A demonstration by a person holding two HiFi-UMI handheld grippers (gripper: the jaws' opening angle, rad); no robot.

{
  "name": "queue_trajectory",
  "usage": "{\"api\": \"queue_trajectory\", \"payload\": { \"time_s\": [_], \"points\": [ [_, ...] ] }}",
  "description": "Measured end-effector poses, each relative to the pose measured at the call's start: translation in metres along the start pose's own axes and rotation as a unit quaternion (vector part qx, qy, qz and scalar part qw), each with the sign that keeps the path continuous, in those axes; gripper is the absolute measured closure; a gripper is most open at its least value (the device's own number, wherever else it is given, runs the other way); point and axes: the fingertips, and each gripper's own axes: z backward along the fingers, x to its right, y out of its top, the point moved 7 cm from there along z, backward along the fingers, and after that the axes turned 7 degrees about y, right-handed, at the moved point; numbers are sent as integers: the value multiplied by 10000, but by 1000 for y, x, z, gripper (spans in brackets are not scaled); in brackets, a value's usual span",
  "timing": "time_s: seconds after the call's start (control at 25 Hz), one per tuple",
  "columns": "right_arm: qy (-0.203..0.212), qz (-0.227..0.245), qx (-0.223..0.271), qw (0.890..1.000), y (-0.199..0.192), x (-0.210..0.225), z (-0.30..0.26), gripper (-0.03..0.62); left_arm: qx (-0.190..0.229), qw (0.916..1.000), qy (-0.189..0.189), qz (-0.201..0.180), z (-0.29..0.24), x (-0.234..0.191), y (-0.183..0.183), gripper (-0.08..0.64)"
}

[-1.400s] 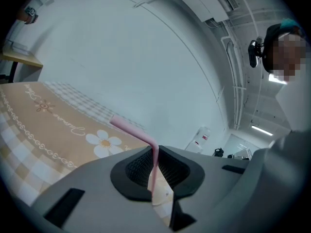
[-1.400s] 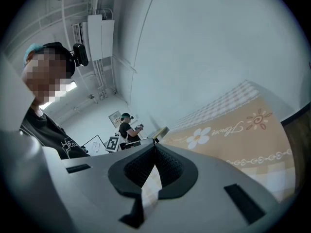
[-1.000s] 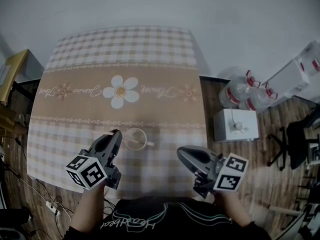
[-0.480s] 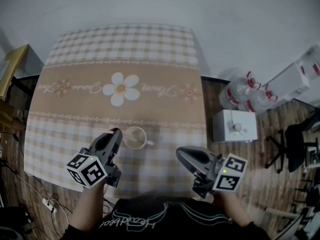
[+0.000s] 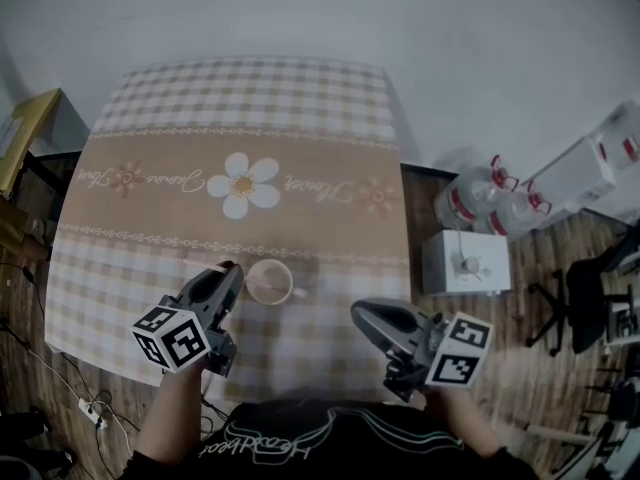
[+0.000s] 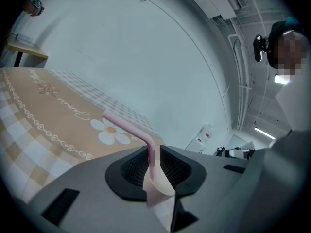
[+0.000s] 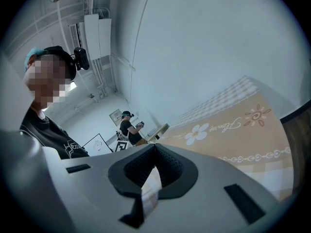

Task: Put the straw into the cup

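since the pink straw looks light, thin and easily crushed, just under its bend is where to pinch it; it stands in the cup on the tabletop, between my left gripper's opening jaws. my right gripper is closed, empty.

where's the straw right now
The straw stands in the cup, near-left on the table in the head view, upper part between the left claw's opening jaws.
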Motion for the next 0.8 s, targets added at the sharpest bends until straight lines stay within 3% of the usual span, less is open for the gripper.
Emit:
{"api": "queue_trajectory", "payload": {
  "time_s": [0.24, 0.56, 0.8],
  "points": [
    [17, 59, -120, 9999, -4, -7, -6, 580, -98, 9997, 127, 168, 4, -11, -6, 408],
    [215, 132, -151, 9996, -16, -38, -26, 580, -122, 9994, 217, 233, 57, -13, -16, 388],
    [372, 271, -95, 9989, -30, -80, -34, 580, -118, 9995, -302, -59, 112, 28, -11, 388]
  ]
}}
